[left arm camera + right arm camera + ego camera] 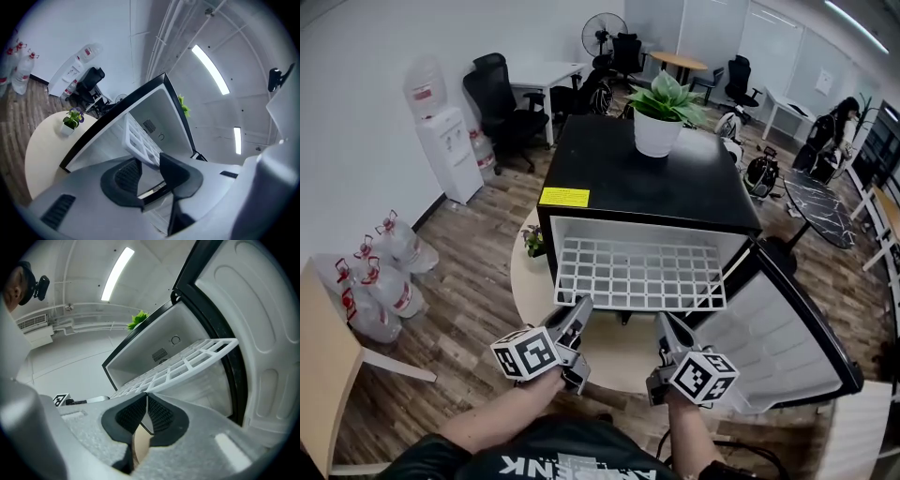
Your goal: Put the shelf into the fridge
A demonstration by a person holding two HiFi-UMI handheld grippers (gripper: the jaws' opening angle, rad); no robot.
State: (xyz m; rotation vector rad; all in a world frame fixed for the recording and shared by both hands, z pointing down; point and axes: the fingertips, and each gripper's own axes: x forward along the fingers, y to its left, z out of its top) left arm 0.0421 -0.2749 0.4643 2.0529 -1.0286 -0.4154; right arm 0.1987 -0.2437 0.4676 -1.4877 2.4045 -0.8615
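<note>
White wire shelf point(639, 274) sits half inside the black mini fridge point(647, 178). Its front half sticks out toward the person, long edge running left-right. Both tools meet that front rim, with the shelf straight ahead of them. Right hand-held gripper point(146, 397) is closed, tips at the rim right of centre, apparently pinching it. Left hand-held gripper point(149, 161) is open at the front-left corner, pads not pressing. Next push likely goes straight in, away from the person.
</note>
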